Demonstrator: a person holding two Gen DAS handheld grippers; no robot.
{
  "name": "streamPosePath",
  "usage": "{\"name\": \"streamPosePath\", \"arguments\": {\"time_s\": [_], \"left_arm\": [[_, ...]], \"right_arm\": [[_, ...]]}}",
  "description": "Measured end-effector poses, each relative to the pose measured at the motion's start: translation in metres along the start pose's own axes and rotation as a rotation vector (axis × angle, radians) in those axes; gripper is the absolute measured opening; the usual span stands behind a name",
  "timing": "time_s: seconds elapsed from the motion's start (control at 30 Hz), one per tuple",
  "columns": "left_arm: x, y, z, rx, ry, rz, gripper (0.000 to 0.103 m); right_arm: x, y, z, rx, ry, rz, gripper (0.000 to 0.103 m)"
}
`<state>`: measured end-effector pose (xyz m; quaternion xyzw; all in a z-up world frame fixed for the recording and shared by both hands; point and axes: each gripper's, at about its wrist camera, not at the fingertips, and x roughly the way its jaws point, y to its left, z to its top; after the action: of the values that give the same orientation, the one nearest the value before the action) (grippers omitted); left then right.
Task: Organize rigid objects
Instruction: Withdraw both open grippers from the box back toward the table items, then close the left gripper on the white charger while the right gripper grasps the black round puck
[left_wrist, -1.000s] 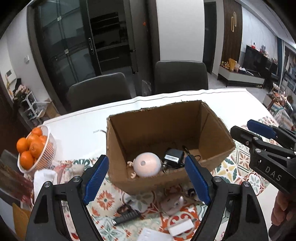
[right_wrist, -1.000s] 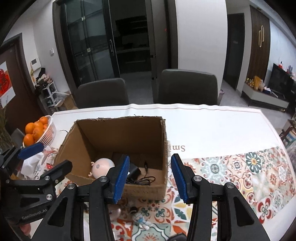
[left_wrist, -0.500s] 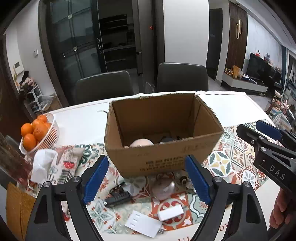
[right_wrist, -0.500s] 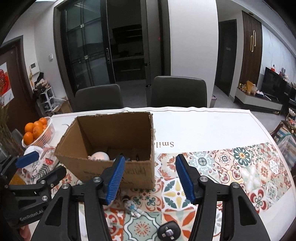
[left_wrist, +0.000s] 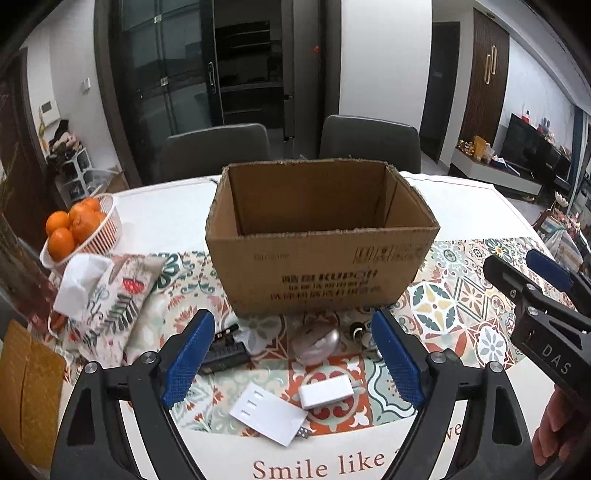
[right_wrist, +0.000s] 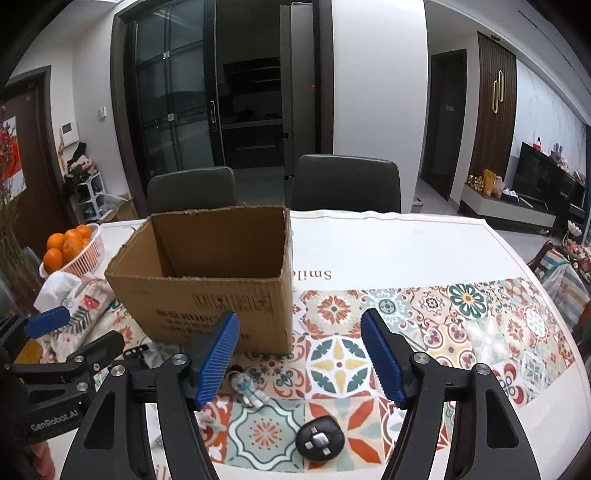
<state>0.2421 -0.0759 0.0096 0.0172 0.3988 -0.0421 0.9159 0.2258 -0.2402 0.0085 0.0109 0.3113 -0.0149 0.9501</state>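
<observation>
1. Left gripper hangs open at frame bottom in the left wrist view, nothing between its blue pads; jaws have just been opening a bit wider.
2. Right gripper also open and empty in the right wrist view; jaws have just been opening wide. It also shows at the right edge of the left view.
3. Cardboard box sits mid-frame on the patterned surface, open top, inside bottom not visible from here.
4. Loose items lie on the surface in front of the box, lower centre of the left view: black adapter by the left pad, pink-silver mouse-like object centre, white block below it, white card just left of the block.
5. Right view, lower centre: small figurine near the left pad, black round controller below, well apart from the box.
6. Basket of oranges at left of frame; patterned tissue pouch beside it.
7. A person's hand grips the right gripper's handle, lower right corner.
</observation>
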Motion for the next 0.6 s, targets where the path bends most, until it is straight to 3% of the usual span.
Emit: {"name": "streamPosePath", "arguments": {"time_s": [0.6], "left_arm": [[0.018,-0.005,-0.04,-0.059,0.083,0.01,0.088]], "right_arm": [[0.002,-0.01,-0.042,0.022,0.03,-0.025,0.076]]}}
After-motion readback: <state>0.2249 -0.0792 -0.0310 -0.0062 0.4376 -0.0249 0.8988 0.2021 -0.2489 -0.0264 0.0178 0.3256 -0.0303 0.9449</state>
